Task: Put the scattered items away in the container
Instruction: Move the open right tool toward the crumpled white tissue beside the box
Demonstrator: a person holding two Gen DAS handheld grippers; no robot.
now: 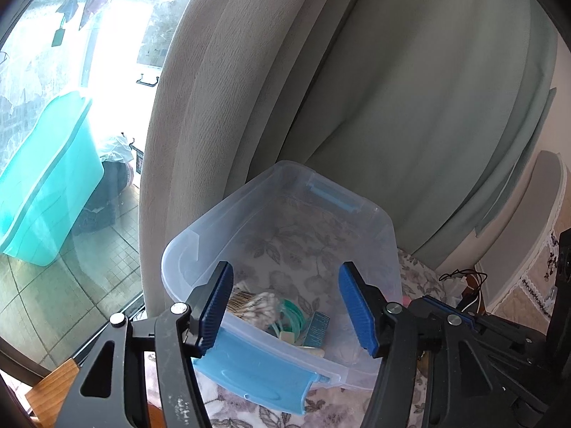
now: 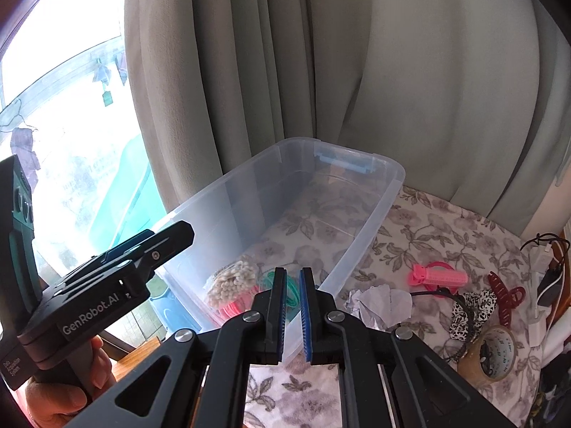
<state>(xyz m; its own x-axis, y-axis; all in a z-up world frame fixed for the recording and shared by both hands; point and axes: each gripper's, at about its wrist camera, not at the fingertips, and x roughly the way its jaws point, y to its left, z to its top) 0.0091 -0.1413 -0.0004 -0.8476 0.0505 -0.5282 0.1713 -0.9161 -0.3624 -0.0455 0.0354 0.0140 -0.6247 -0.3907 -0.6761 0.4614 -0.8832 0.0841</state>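
1. The clear plastic container (image 2: pixel 303 192) stands at the left edge of the floral-clothed table (image 2: pixel 446 235), against the curtain (image 2: pixel 392 71).
2. The left gripper (image 1: pixel 285 306) hangs released over the container's near end, nothing between its pads.
3. The right gripper (image 2: pixel 292 306) is clenched and empty.
4. Inside the container lie a cotton swab pack (image 2: pixel 232 281) and a green ring (image 1: pixel 289 315).
5. Still on the cloth right of the container: crumpled paper (image 2: pixel 382 303), tape roll (image 2: pixel 489 360), pink clip (image 2: pixel 439 276), dark red claw clip (image 2: pixel 503 294).

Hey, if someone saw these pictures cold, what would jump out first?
The clear plastic bin against the curtain, with cotton swabs at its near end. Right of it on the floral cloth lie a pink hair clip and crumpled paper. Left, a bright window with a teal tub outside.
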